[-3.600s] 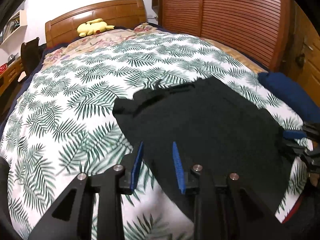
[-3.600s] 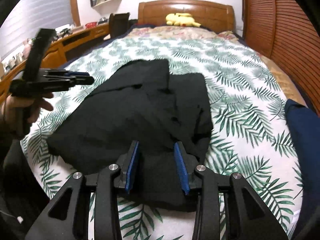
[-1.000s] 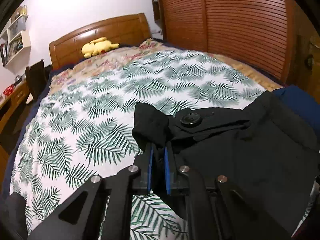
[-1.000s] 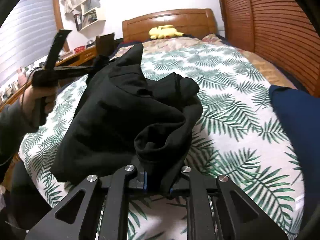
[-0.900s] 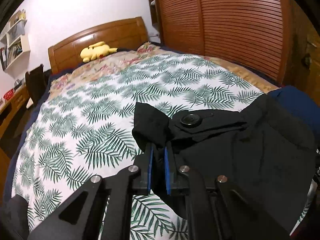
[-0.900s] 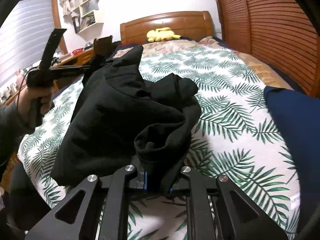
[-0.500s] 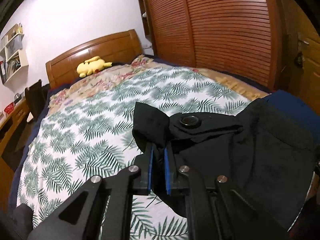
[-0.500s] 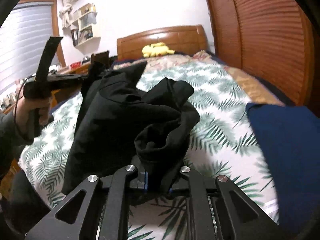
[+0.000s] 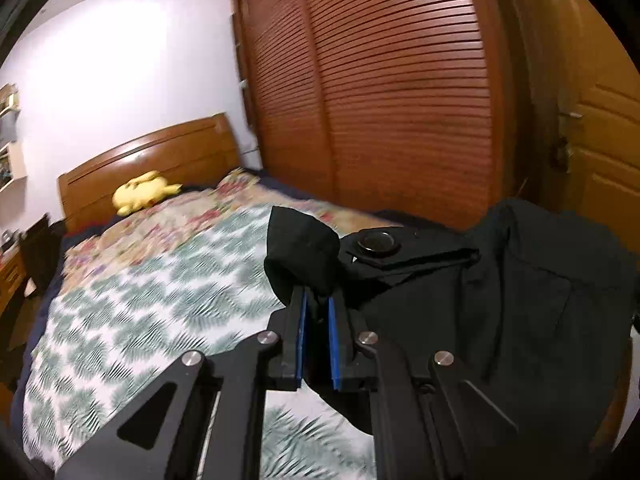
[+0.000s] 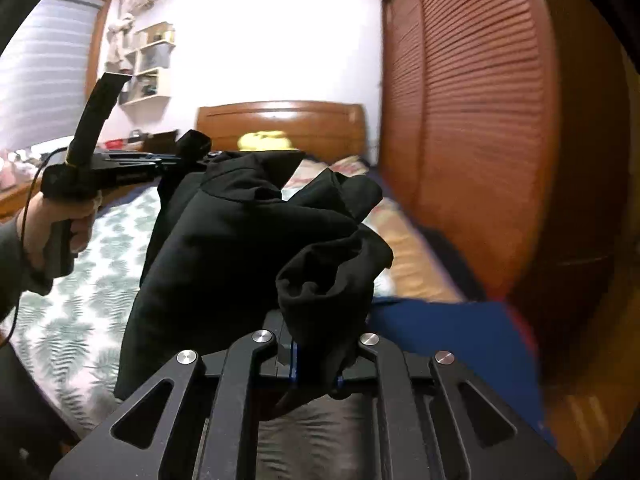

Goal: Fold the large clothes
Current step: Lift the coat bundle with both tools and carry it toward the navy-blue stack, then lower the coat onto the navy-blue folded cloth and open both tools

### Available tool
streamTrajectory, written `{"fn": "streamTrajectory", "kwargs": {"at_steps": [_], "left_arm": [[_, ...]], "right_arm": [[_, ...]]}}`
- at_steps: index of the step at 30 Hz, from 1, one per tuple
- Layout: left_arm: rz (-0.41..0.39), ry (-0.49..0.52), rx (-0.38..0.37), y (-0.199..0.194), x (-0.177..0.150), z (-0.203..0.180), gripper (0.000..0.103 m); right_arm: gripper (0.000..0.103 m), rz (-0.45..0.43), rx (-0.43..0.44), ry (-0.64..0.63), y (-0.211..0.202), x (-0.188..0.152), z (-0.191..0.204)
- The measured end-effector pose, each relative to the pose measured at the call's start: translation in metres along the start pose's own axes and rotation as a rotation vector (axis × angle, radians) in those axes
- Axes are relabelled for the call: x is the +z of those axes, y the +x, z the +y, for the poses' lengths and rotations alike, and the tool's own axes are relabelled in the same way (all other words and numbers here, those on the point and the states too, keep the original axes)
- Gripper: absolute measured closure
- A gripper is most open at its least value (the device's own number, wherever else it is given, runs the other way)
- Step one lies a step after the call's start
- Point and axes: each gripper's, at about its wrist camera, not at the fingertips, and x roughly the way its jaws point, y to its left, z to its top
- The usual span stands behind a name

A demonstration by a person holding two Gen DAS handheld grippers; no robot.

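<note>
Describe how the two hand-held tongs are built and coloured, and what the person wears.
Both tongs, left and right, are black angular linkages with silver rivets and blue pads. The left one has a pistol handle with a thin cable. The sleeve looks dark grey.

- Garment [image 9: 500,320]: plain black, with a dark round button [image 9: 378,242] near its top edge.
- Left gripper [image 9: 316,320]: black frame, blue pads, silver screws.
- Right gripper [image 10: 314,364]: black frame, blue pads showing only as slivers.
- Bedspread [image 9: 160,300]: white with green fern leaves; floral print towards the head edge.
- Plush toy [image 9: 142,196]: yellow.
- Headboard [image 9: 152,160]: orange-brown wood.
- Louvred doors [image 9: 392,92]: red-brown.
- Cushion [image 10: 452,332]: dark blue.
</note>
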Motion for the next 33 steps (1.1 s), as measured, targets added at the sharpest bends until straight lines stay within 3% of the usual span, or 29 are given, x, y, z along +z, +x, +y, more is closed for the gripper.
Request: {"fn": "streamTrajectory", "kwargs": {"at_steps": [10,15,19,22,24,26,29,33], "left_arm": [[-0.037,0.054,-0.19,0.049,0.055,-0.126,0.095],[0.036,0.048,-0.257,0.087,0.047,-0.168,0.095],[0.167,0.076,-0.286,0.12,0.024,-0.191,0.094],[0.158,0.094,-0.305,0.119,0.012,-0.191,0.092],[0.17,0.101,-0.323,0.115,0.008,-0.187,0.086],[0.182,0.119,-0.34,0.11,0.003,-0.183,0.082],[0.175,0.131,-0.355,0.094,-0.009,-0.179,0.078],[0.172,0.098,-0.383,0.071,-0.03,-0.163,0.073]], "right_arm": [[0.094,-0.022,-0.245,0.061,-0.064,-0.004,-0.107],[0.094,0.04,-0.305,0.102,-0.067,-0.031,-0.14],[0.091,0.152,-0.318,0.149,-0.052,-0.068,-0.161],[0.082,0.244,-0.357,0.166,-0.036,-0.093,-0.166],[0.069,0.247,-0.376,0.175,-0.036,-0.1,-0.168],[0.037,0.229,-0.406,0.189,-0.046,-0.101,-0.172],[0.032,0.171,-0.448,0.176,-0.061,-0.091,-0.174],[0.031,0.115,-0.423,0.158,-0.067,-0.069,-0.167]]}}
